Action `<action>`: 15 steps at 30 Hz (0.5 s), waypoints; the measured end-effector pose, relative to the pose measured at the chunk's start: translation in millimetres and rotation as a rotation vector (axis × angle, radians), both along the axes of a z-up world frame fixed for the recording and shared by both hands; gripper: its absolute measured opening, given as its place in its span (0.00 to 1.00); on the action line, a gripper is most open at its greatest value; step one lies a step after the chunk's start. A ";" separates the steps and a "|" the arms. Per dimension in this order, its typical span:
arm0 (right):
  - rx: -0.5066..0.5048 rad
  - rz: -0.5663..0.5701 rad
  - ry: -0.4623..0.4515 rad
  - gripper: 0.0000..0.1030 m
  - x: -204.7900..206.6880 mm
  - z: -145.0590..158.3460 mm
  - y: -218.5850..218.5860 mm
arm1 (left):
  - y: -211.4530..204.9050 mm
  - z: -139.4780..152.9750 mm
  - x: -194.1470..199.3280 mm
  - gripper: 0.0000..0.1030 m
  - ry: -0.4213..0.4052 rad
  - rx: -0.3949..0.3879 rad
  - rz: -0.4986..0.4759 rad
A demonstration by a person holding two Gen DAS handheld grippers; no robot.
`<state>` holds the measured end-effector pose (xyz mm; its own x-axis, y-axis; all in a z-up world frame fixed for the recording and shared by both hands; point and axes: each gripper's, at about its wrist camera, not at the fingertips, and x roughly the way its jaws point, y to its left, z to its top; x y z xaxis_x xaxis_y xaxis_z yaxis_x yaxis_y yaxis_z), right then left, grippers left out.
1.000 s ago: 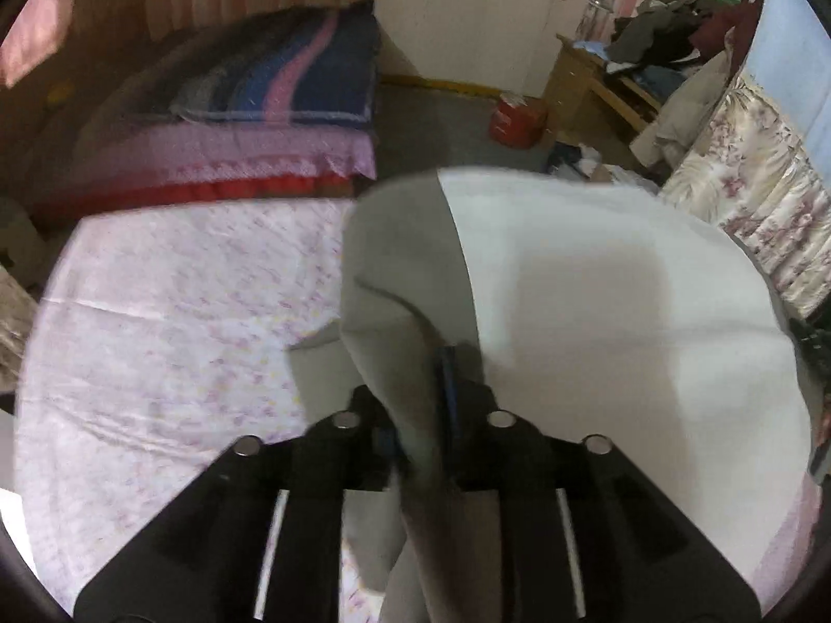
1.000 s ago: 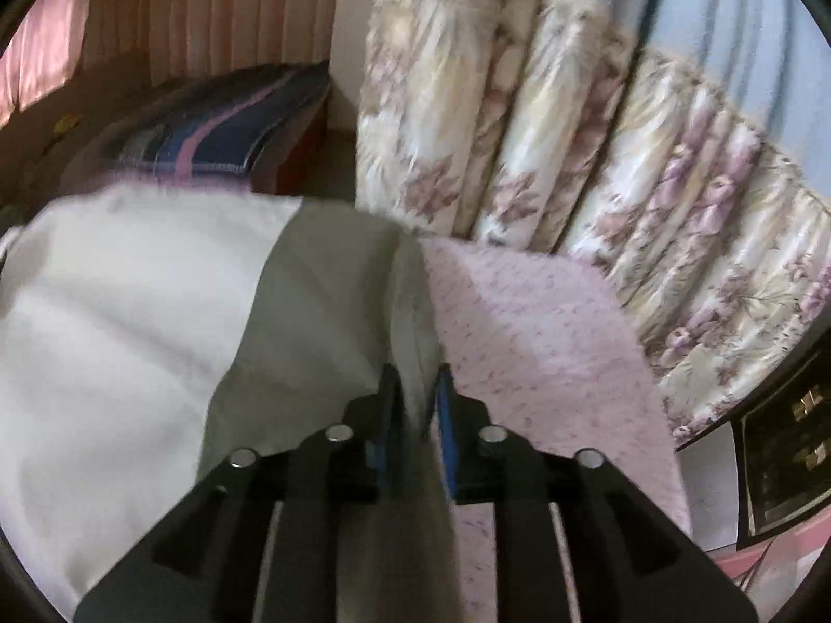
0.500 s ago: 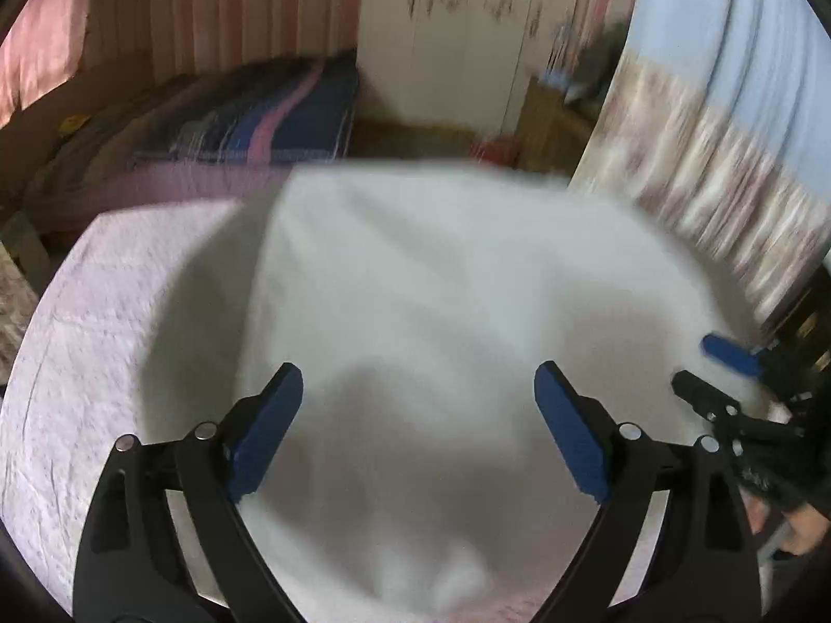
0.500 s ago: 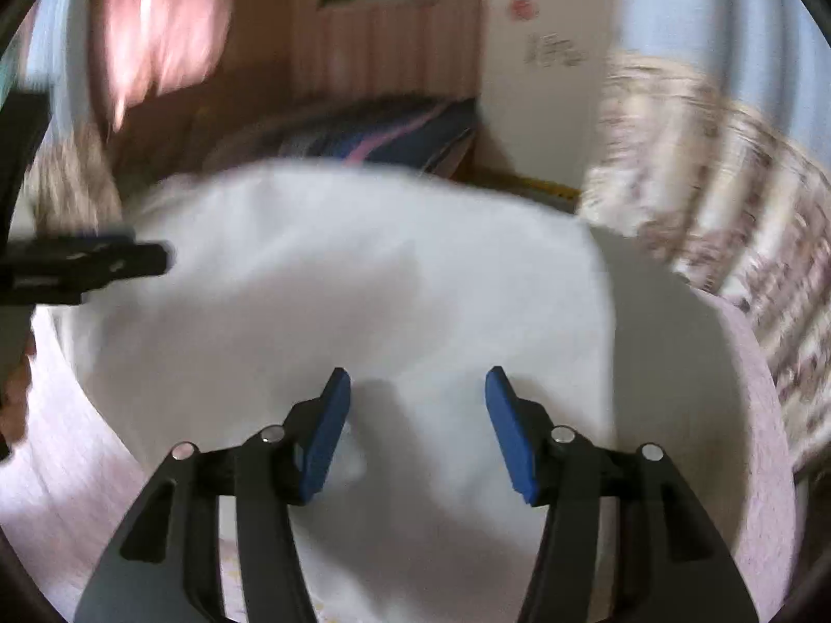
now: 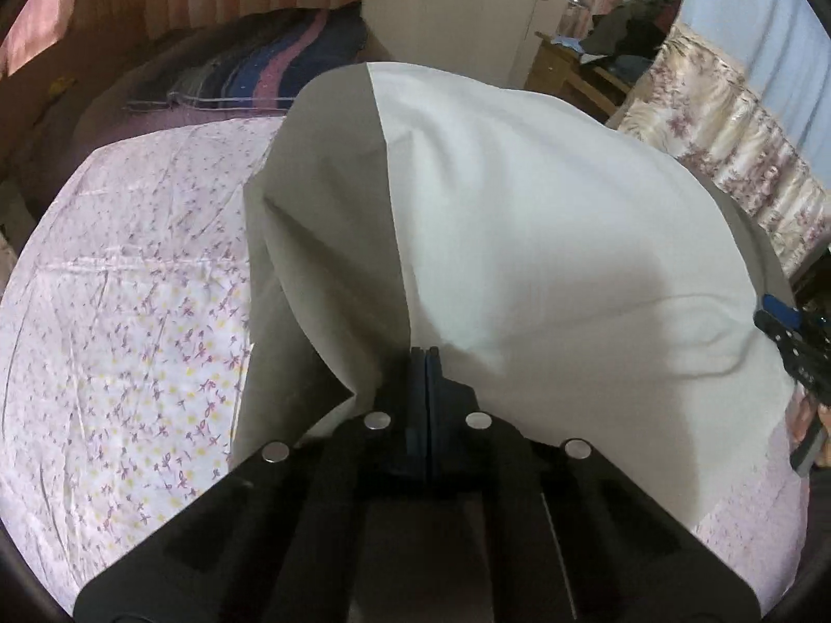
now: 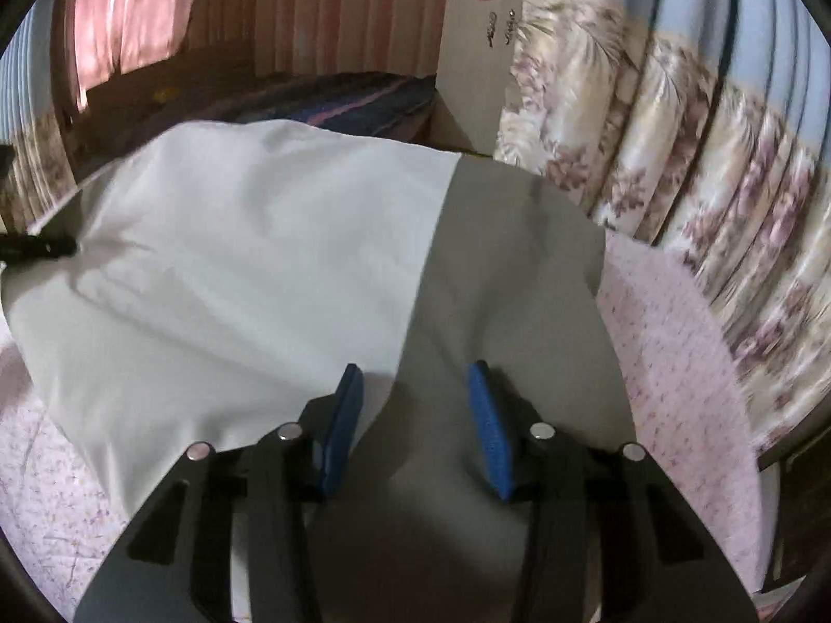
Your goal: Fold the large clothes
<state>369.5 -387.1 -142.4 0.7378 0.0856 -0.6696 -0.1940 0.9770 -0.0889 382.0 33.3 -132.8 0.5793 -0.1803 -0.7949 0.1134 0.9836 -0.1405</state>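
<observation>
A large white garment with grey side panels [image 5: 519,218] lies spread on the floral bedsheet [image 5: 130,285]. My left gripper [image 5: 425,358] is shut, its jaws pressed together at the garment's near edge where white meets grey; whether cloth is pinched I cannot tell. My right gripper [image 6: 415,415] is open above the garment [image 6: 233,259], straddling the seam of its grey panel [image 6: 509,270]. The right gripper also shows at the right edge of the left wrist view [image 5: 789,332].
A second bed with a striped dark blanket [image 5: 270,67] stands beyond. Floral curtains [image 6: 675,156] hang on the right. A wooden table piled with clothes [image 5: 613,46] and a white wardrobe [image 5: 457,5] are at the back.
A second ago both grippers were shut on the garment. Both then opened over the spread cloth. Now the left is shut again at the near edge; the right stays open.
</observation>
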 end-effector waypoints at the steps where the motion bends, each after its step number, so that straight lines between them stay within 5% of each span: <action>1: -0.001 -0.008 -0.001 0.41 3.8 -1.9 -0.3 | -4.5 0.2 -1.1 0.03 -0.007 0.036 -0.006; 3: 0.007 -0.027 0.014 0.41 8.4 -2.4 0.1 | -18.4 -2.4 -2.5 0.03 -0.033 0.133 -0.018; 6: 0.013 -0.031 0.057 0.44 21.4 13.6 0.5 | -22.0 2.6 3.9 0.02 -0.017 0.136 -0.018; 7: 0.018 -0.030 0.038 0.47 17.9 27.6 5.6 | -21.5 9.6 6.5 0.11 0.000 0.124 -0.021; 9: 0.062 -0.014 -0.011 0.58 16.4 53.5 16.2 | -25.9 25.4 10.9 0.55 -0.005 0.097 -0.046; 10: 0.087 -0.009 -0.026 0.69 23.8 65.3 22.4 | -34.2 40.1 12.8 0.96 -0.051 0.126 -0.030; 12: 0.113 -0.005 -0.011 0.75 48.8 74.7 39.3 | -52.6 61.8 19.0 0.97 -0.144 0.195 -0.009; 15: 0.083 0.024 0.069 0.75 97.0 63.6 73.9 | -81.9 68.3 59.2 0.97 -0.098 0.161 -0.054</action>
